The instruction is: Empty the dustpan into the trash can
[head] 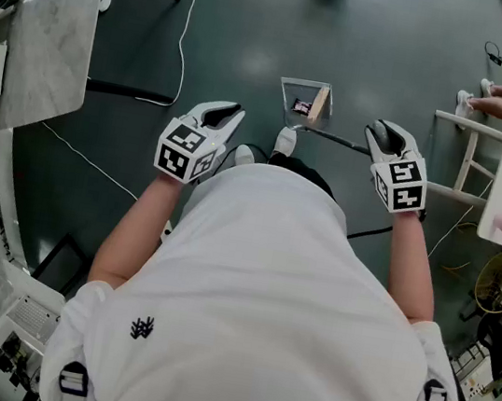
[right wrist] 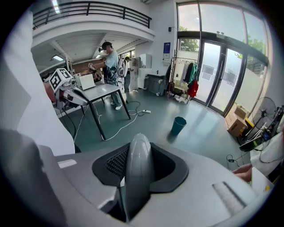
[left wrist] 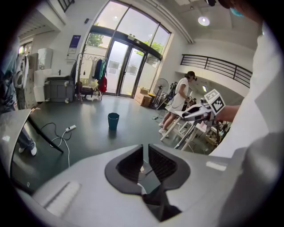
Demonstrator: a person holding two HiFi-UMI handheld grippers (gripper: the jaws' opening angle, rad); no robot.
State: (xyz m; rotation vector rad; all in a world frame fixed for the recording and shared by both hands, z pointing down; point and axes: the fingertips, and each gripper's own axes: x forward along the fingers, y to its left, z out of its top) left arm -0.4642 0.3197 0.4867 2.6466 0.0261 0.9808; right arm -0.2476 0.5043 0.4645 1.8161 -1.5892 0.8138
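Dustpan: seen just ahead of the person's shoes, scraps inside.
Right gripper: fingers closed on the dustpan's grey handle.
Left gripper: fingers almost together, nothing held.
Trash can: stood on the floor, well apart.

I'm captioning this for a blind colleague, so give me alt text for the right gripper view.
The right gripper is clamped on the grey dustpan handle. Beyond it, a teal trash can stands on the dark floor in front of glass doors. At the left, a person stands by a table.
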